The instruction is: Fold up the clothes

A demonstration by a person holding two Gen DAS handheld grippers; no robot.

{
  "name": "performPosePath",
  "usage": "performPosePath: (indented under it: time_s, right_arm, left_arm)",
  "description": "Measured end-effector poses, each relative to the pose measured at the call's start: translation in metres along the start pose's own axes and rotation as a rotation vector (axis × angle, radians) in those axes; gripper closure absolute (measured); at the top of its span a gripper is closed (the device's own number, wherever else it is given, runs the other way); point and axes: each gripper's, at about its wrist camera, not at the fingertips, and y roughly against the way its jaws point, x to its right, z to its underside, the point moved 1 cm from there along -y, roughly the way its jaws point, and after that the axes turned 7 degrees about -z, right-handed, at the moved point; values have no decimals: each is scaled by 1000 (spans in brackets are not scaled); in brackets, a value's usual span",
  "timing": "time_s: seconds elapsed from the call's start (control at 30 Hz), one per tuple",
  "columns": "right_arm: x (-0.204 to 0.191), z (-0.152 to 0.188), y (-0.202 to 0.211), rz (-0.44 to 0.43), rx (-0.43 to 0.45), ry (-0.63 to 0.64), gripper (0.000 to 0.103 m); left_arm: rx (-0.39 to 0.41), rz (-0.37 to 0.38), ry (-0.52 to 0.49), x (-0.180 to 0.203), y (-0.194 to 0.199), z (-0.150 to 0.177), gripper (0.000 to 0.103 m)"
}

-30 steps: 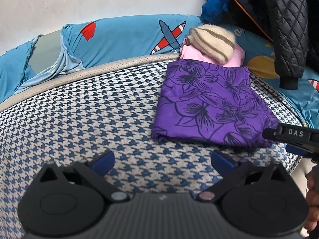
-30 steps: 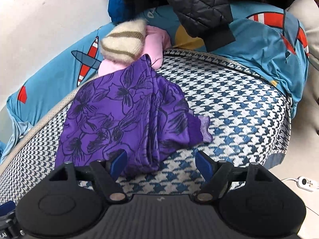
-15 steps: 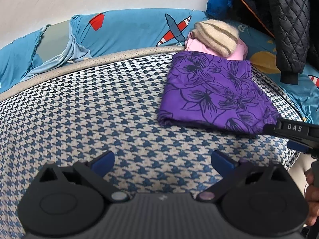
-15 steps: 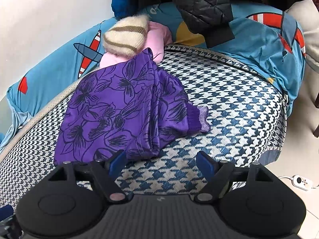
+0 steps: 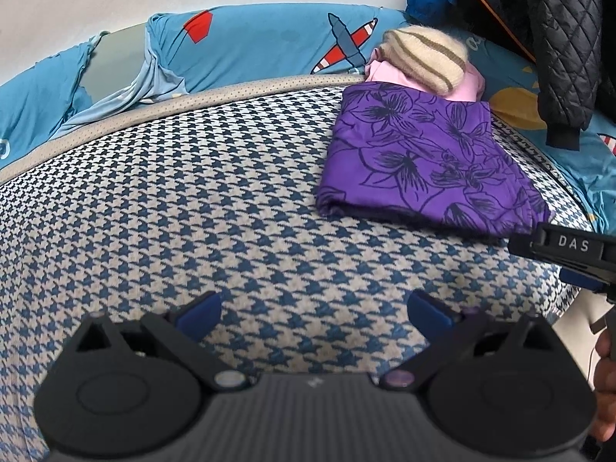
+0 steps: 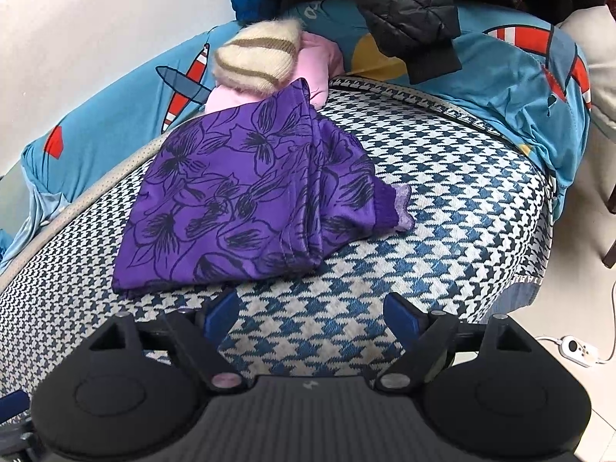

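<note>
Purple floral-print garment (image 6: pixel 246 200) lies folded, soft flat rectangle, on houndstooth woven cushion (image 5: pixel 200 200), touching pink garment (image 5: pixel 389 73) with fuzzy striped knit (image 5: pixel 423 57) on top. Left gripper (image 5: pixel 313 313) spread, empty. Right gripper (image 6: pixel 313 310) jaws opening, nothing between. Fold looks finished; next likely fetch another garment.

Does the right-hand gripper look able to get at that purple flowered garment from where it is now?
Probably yes. The right gripper hovers just short of the purple flowered garment's near edge, its jaws opening with nothing between them. Only bare houndstooth cushion lies between. The left gripper is off to the side.
</note>
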Motion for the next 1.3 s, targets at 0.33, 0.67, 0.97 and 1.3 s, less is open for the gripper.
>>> performPosePath:
  time_s: [0.33,0.67,0.97,1.3]
  right_arm:
    - [-8,6,5,-6,-15,15,20]
    - [-10,8,5,7,-35,24,20]
    - [2,7,6,56,-38,-7,20]
    - [7,7,7,82,-45,-18,20]
  left_arm:
    - [-17,-12,-20,-1,3,7,0]
    - [-15,-32,-32,-2,6,8,0]
    - [-17,-37,-54,5,7,10,0]
    - [-29,-21,-92,20,3,16,0]
